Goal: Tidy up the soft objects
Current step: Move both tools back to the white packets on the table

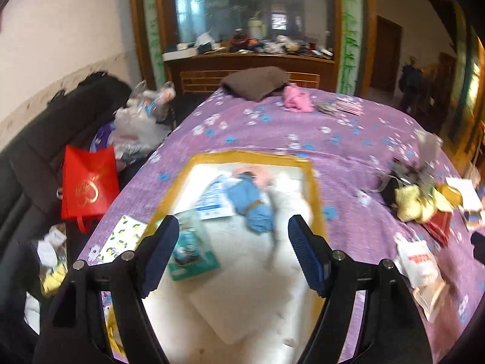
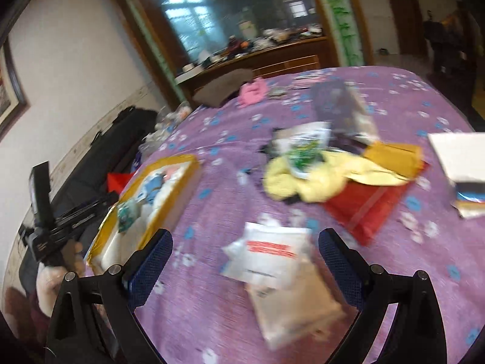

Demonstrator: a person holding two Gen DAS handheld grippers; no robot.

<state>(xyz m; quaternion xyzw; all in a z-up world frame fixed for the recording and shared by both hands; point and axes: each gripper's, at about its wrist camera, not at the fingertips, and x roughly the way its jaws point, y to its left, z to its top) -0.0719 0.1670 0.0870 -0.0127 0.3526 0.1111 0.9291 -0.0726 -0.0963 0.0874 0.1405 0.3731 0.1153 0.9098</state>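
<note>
The left hand-held gripper (image 1: 233,254) hangs above a shallow white foam box with a yellow taped rim (image 1: 315,188), its blue-padded fingers (image 1: 306,254) spread wide with nothing between them. Inside the box lie a teal packaged item (image 1: 194,251), a white and blue printed packet (image 1: 213,201), a rolled light-blue cloth tied with a tan band (image 1: 253,206), a pink soft piece (image 1: 262,174) and a white fluffy item (image 1: 289,200). The box rests on a purple flowered cover (image 1: 348,151) over the bench.

In the right wrist view, the person's left hand (image 2: 57,273) grips the black handle of that tool at the far left, beside the same box (image 2: 182,179). The right hand-held gripper (image 2: 245,261) is tilted over the cover (image 2: 212,303), fingers (image 2: 341,268) wide apart and empty, above a white plastic packet with red print (image 2: 266,256) that overlaps a beige paper envelope (image 2: 294,309). Beyond lies a crumpled pale yellow cloth (image 2: 312,182) partly over a red flat bag (image 2: 363,209), with a white and green printed pouch (image 2: 303,145) on top.

Only the left view shows a red gift bag with gold print (image 1: 88,185) standing off the bench's left edge. Both views show a folded brown cloth (image 1: 254,83) and a pink crumpled cloth (image 1: 297,100) at the far end. Both pictures are motion-blurred.
</note>
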